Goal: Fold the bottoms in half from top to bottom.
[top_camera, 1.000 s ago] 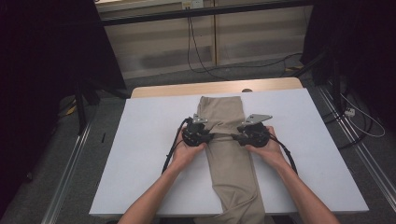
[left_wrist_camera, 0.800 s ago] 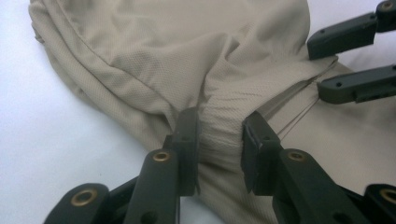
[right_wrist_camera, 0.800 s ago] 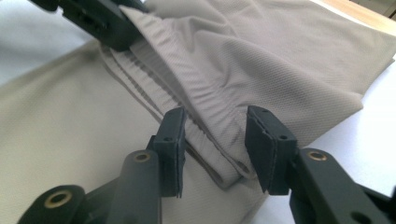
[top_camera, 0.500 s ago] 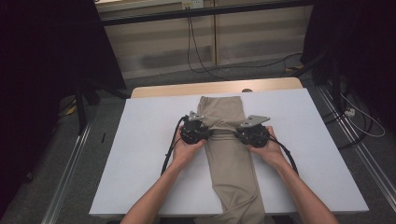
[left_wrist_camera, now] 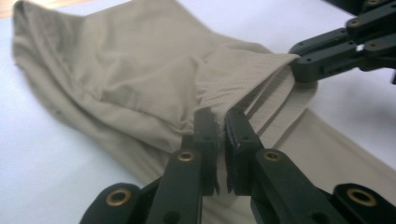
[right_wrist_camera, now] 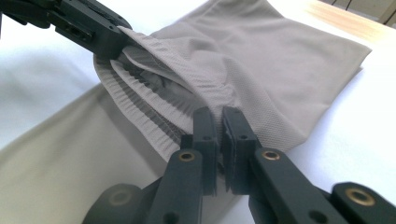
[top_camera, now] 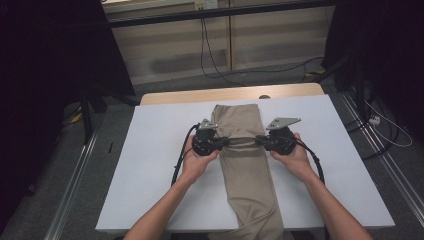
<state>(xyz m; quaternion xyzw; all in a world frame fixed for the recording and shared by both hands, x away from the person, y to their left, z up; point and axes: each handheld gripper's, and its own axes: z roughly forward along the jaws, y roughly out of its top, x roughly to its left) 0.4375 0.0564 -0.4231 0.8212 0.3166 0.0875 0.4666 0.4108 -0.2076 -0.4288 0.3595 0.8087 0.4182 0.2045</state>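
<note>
Both jaws just clamped shut | left gripper (top_camera: 227,142), right gripper (top_camera: 258,140) pinching trousers (top_camera: 245,170) waistband

- One pair of beige trousers (top_camera: 247,155), lying from twelve to six o'clock on the tabletop.
- One tabletop (top_camera: 150,165), covered in white.
- Two tools: left tool (top_camera: 222,143) at nine o'clock of the cloth, right tool (top_camera: 261,141) at three.
- Two hands.
</note>
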